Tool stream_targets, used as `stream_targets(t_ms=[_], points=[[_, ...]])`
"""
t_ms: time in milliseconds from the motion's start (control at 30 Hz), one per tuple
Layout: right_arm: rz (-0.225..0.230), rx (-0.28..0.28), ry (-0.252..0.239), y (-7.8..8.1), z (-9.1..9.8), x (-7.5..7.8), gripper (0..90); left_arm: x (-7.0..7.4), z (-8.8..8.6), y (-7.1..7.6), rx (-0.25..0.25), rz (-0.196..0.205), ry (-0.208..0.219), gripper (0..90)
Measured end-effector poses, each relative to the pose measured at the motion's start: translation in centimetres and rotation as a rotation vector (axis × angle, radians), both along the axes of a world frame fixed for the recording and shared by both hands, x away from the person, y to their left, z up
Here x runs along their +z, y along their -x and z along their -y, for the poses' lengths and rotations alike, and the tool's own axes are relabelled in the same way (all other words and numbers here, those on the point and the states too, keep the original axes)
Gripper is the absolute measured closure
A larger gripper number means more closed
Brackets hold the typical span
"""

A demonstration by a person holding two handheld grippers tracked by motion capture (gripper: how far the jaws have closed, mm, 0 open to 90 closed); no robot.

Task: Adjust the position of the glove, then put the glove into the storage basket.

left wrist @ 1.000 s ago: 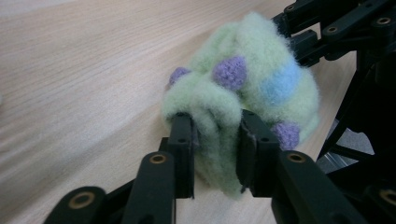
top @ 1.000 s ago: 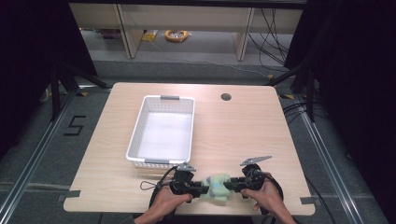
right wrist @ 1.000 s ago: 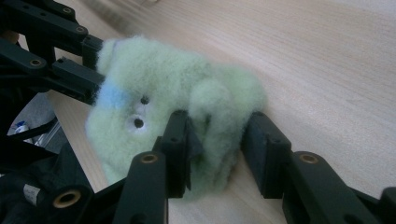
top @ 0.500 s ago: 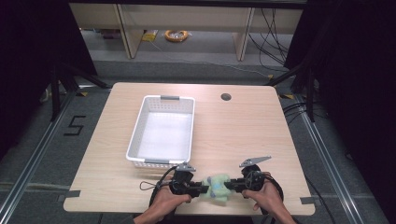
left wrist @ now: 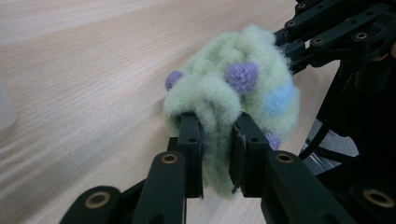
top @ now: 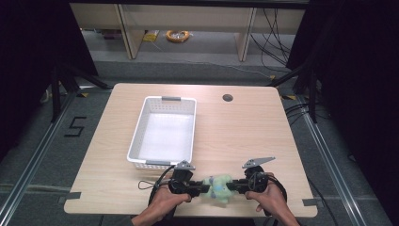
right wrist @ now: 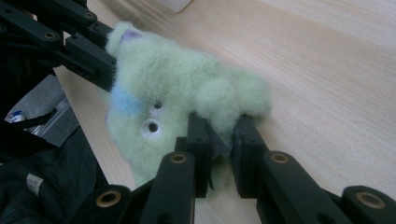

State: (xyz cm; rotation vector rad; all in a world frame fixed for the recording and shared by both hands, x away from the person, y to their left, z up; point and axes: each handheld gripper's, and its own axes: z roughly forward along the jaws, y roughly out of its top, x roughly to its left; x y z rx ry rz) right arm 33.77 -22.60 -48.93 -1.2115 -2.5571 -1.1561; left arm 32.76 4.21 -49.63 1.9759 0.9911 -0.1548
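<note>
A fluffy pale-green plush toy (top: 217, 185) with purple and blue spots is held at the table's front edge between my two grippers. My left gripper (top: 203, 187) pinches a fold of the toy (left wrist: 233, 88) from the left. Its jaws (left wrist: 217, 135) have just been closing and now press on the fur. My right gripper (top: 234, 186) grips the toy (right wrist: 173, 79) from the other side. Those jaws (right wrist: 219, 135) have also just been closing and are shut on a tuft of fur. Each gripper view shows the other gripper (left wrist: 327, 32) (right wrist: 70, 42) behind the toy.
A white plastic basket (top: 136, 136), with nothing in it, stands left of centre on the wooden table (top: 244, 132). A round cable hole (top: 227, 98) sits near the far edge. Bare wood lies to the right of the basket. The front edge is just below the hands.
Both hands and the toy stay at the front edge. The toy sits a touch more squeezed between the two grippers than a second ago.
</note>
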Motion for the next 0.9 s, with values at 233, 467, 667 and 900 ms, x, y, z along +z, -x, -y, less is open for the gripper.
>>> stream_targets(t_ms=[233,467,667,900], points=[[0.009,0.004,-0.008,0.0,-0.1,0.2,80.5,0.1,-0.3,-0.1,-0.009,-0.006,0.007,75.2],[0.024,0.009,-0.012,-0.1,-0.3,0.8,80.5,0.7,-0.7,-0.1,-0.003,0.0,0.017,75.2],[0.044,0.012,-0.024,-0.1,-0.7,1.9,80.5,1.7,-1.2,-0.1,0.005,0.021,0.033,75.2],[0.066,0.01,-0.04,-0.3,-1.2,4.3,80.5,3.7,-2.2,-0.3,0.005,0.045,0.051,75.1]])
